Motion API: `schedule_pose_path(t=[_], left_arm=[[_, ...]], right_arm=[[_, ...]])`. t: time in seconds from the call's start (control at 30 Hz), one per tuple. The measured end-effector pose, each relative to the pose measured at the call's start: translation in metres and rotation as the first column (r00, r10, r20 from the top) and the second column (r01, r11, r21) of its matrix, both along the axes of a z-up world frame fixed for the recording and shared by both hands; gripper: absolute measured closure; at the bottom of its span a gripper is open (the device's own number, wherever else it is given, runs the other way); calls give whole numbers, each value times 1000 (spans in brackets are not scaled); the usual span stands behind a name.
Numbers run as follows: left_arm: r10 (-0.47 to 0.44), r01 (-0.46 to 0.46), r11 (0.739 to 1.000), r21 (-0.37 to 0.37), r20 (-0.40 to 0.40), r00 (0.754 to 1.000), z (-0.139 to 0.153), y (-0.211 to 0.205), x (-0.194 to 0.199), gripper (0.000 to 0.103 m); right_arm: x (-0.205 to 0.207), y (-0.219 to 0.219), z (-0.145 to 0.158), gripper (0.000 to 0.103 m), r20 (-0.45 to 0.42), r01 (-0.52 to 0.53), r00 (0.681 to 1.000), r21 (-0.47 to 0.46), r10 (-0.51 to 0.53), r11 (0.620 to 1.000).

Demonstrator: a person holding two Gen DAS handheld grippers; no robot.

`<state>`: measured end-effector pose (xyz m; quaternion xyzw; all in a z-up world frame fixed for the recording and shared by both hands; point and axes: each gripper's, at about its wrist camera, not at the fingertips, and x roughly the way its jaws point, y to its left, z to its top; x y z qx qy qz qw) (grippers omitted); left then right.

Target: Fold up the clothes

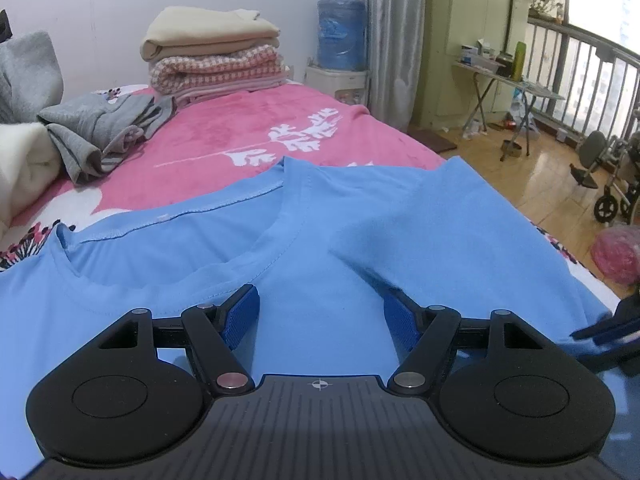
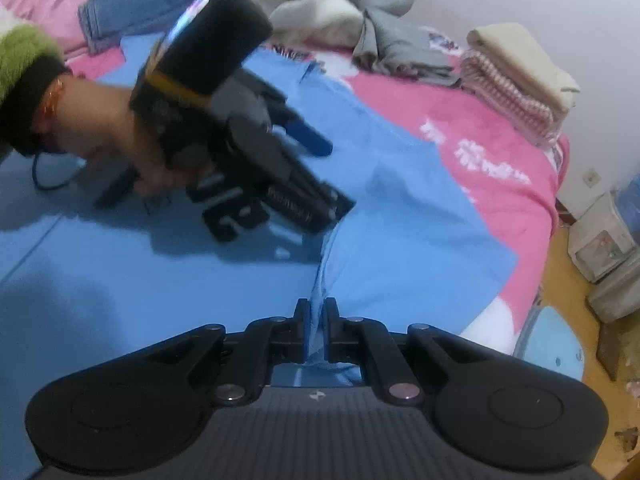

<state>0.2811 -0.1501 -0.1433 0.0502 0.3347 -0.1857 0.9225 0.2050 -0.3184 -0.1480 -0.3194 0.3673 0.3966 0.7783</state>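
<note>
While the light blue T-shirt (image 1: 360, 216) lies spread across the near part of the pink bedspread (image 1: 240, 132), its round neckline facing the far wall and one sleeve reaching toward the bed's right edge, the two grippers work on it from the front. The left gripper (image 1: 320, 312) hangs low over the cloth just below the collar, tilted downward, its blue-padded fingers (image 1: 240, 320) standing well apart with only flat fabric beneath them and nothing pinched. From the other side you can see the hand (image 2: 120, 136) that carries it, wrapped around the black handle, a dark cuff and a fuzzy green sleeve (image 2: 24, 52) behind the wrist. The right gripper (image 2: 316, 320) sits near the shirt's side, and its fingers are drawn together on a raised ridge of blue fabric, a thin fold of the shirt caught between the pads and running away from them in a crease. Farther up the bed, a heap of grey clothing (image 1: 100, 132) lies crumpled at the left, and a stack of folded blankets (image 1: 212, 52), cream on top of a pink-and-white weave, rests against the wall. Folded blue jeans (image 2: 120, 4) lie beyond the shirt on the pink cover. A blue water jug (image 1: 340, 34) stands past the foot of the blankets.
</note>
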Motion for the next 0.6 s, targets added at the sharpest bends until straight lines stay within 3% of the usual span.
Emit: schedule_pose_path(t=[0.13, 0.23, 0.3, 0.37, 0.4, 0.47, 0.6], left_arm=[[-3, 3, 1000, -9, 0, 1000, -1, 2, 1, 32], [-8, 8, 1000, -12, 1, 1000, -1, 2, 1, 32], [-7, 7, 1000, -17, -1, 1000, -1, 3, 2, 32], [-6, 6, 1000, -22, -3, 1000, 0, 3, 3, 32], [-6, 6, 1000, -24, -3, 1000, 0, 3, 3, 32], [-8, 7, 1000, -27, -5, 1000, 0, 4, 4, 32], [-5, 4, 999, -39, -23, 1000, 4, 7, 5, 32]], right_arm=[[3, -14, 12, 78, -92, 44, 995, 71, -37, 997], [4, -34, 25, 75, -310, 94, 950, 164, -39, 982], [3, -48, 32, 74, -519, 159, 855, 230, -17, 960], [-2, -60, 30, 73, -719, 247, 694, 290, 40, 925], [-7, -65, 29, 73, -767, 290, 639, 315, 63, 904], [-14, -73, 32, 66, -773, 363, 632, 357, 55, 861], [-8, -73, 31, 65, -552, 432, 809, 323, -203, 842]])
